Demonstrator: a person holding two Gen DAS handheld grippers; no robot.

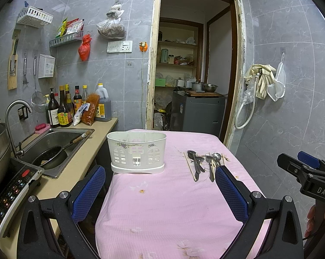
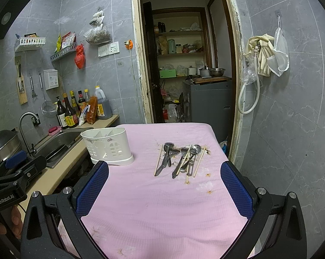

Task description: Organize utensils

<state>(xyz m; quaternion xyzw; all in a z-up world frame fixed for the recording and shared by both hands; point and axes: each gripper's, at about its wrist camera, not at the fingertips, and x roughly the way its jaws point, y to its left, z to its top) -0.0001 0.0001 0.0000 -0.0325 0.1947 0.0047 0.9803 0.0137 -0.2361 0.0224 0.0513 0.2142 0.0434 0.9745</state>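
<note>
**Both grippers wide apart above the pink table, utensils lying loose**

Nearest the lens, the left gripper (image 1: 160, 185) hangs over the near end of the pink tablecloth (image 1: 162, 205) with its blue-padded fingers (image 1: 89, 194) spread wide and nothing between them. The right gripper (image 2: 164, 183) is likewise spread wide and empty, held low over the same cloth.

The utensils (image 2: 179, 159) lie in a loose heap on the far right part of the table: metal spoons and wooden chopsticks. Their long axes run roughly from the near edge to the far edge, with the spoon bowls at the far end and the handles pointing back towards the cameras. Some overlap; the exact count is hard to tell.

The white caddy (image 1: 137, 153) stands upright on the far left of the cloth, well apart from the heap, its windowed front facing the cameras.

The right wrist view looks down into the caddy (image 2: 107, 145), showing its dividers and no utensils inside; the left view shows only its front. In the left view its own right finger hides part of the heap (image 1: 203, 164), and the right gripper appears at the right edge (image 1: 306, 172) with a hand (image 1: 313, 220) below. The right view shows the whole heap, and the left gripper's body at the left edge (image 2: 15, 172).

The sink (image 1: 56, 146), holding a dark pan, sits on the counter left of the table.
</note>
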